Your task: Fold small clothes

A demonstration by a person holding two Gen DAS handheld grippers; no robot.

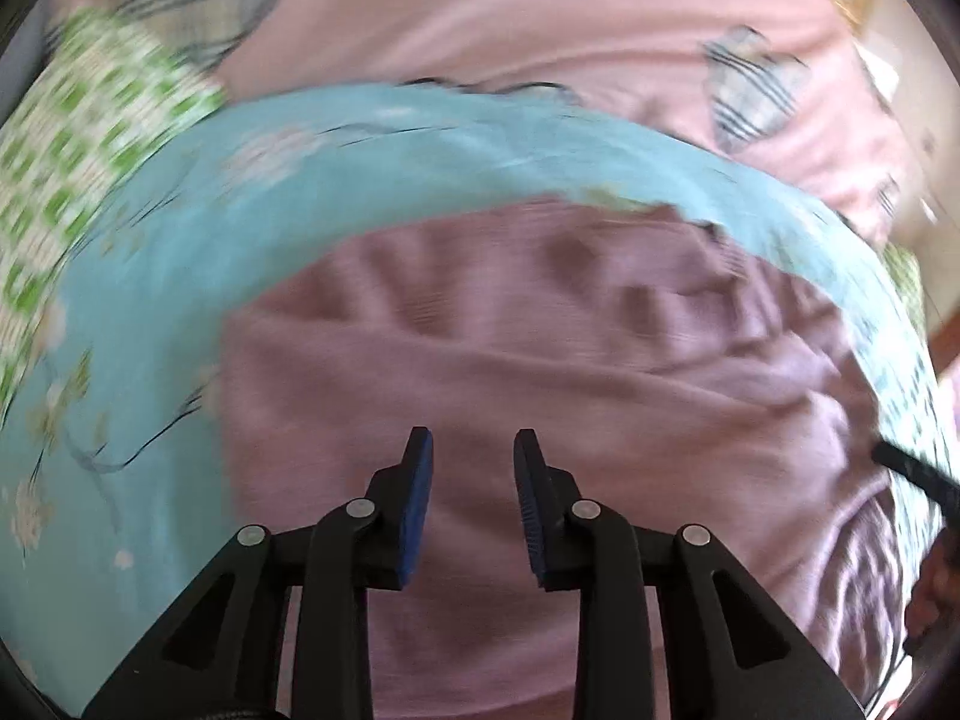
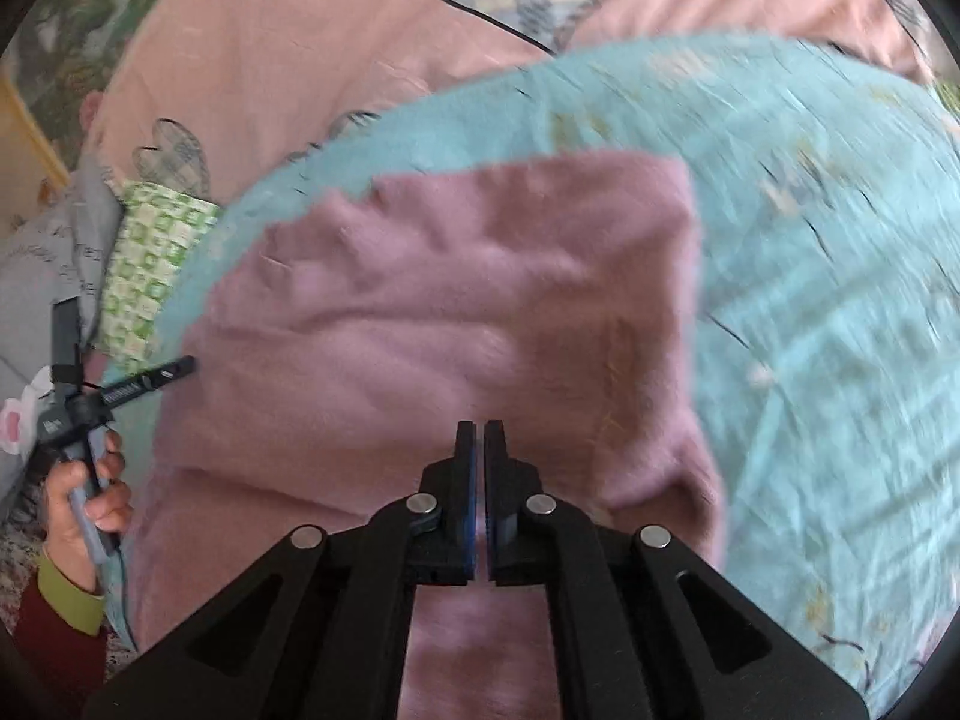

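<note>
Two claws are working over one mauve knitted garment [image 1: 540, 360] that is lying on a light blue floral sheet [image 1: 180, 252] on the bed. Through the left wrist camera I am seeing my left claw [image 1: 473, 450] hovering above the near part of the garment with its blue pads spread apart and nothing between them; the knit is lying rumpled ahead of it, with soft ridges running across; a green checked cloth [image 1: 72, 150] is showing at the far left and a pink quilt [image 1: 510, 18] with plaid patches is lying beyond the sheet; much of this view is blurring, so I am not judging fine edges from it.

Through the right wrist camera I am seeing my right claw [image 2: 478, 429] with its pads pressed together; pink is glinting in the slit low between them, but I cannot tell whether knit is truly pinched there; the garment [image 2: 456, 300] is spreading ahead as a rough rectangle, its right edge [image 2: 690, 300] running straight over the sheet; my left hand [image 2: 90, 498] is gripping the other tool's handle at the far left, beside the garment's left border.

Judging the step, I am gathering the near hem for a fold; I should be closing the left claw on the same edge, level with the right, then lifting both evenly so the knit is not skewing.
</note>
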